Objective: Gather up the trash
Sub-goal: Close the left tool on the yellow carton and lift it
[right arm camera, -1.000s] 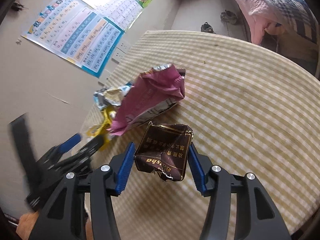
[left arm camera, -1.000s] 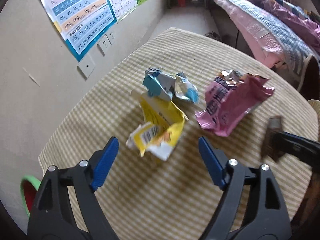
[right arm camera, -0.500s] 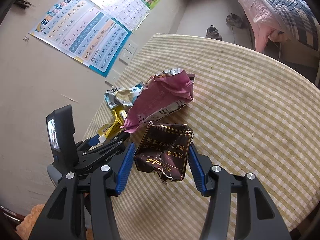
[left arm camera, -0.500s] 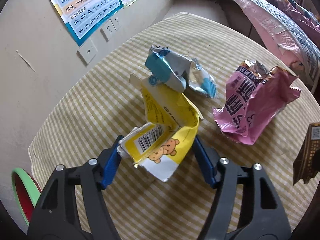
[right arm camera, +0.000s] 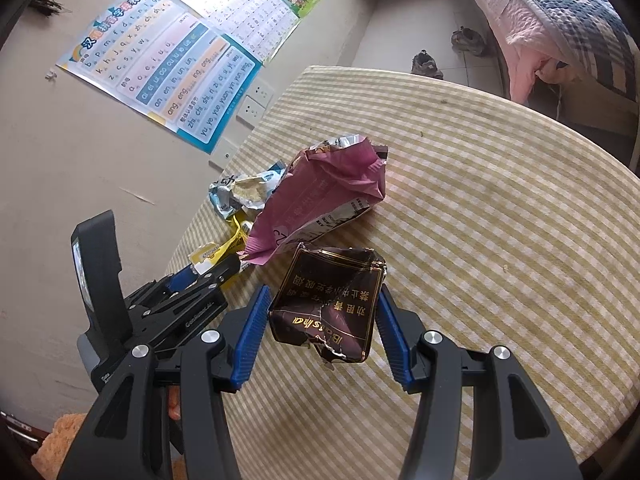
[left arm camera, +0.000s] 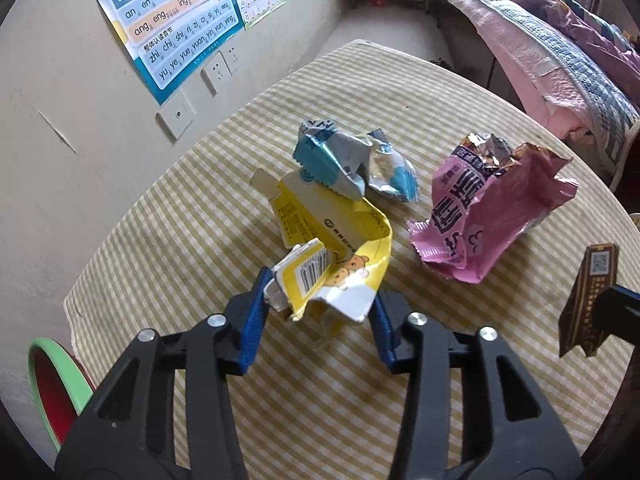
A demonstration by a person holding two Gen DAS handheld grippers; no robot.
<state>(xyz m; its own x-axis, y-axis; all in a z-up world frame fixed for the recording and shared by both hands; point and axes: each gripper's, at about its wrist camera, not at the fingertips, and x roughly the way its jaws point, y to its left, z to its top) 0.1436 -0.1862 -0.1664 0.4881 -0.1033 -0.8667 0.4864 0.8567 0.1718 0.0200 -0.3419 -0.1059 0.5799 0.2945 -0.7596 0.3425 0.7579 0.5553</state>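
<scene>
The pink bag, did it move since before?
No. In the right wrist view the pink bag lies on the same stripes of the checked tablecloth, its torn top pointing toward the wall sockets as before.

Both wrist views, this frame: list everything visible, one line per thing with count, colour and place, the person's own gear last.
yellow carton: 1, yellow and white, crumpled, near edge of table, between the left jaws.
blue wrapper: 1, blue and silver, behind the carton.
pink bag: 1, pink with foil mouth, right of the carton.
brown packet: 1, dark brown with gold print, in the right jaws, off the table.
table: 1, yellow-and-white checked cloth.
posters: several, on the wall.
wall sockets: several, white, under the posters.
bed: 1, pink and blue bedding, far right.
shoes: 2, on the floor.
left gripper: black, blue pads, jaws closing on the carton.
right gripper: black, blue pads.
</scene>
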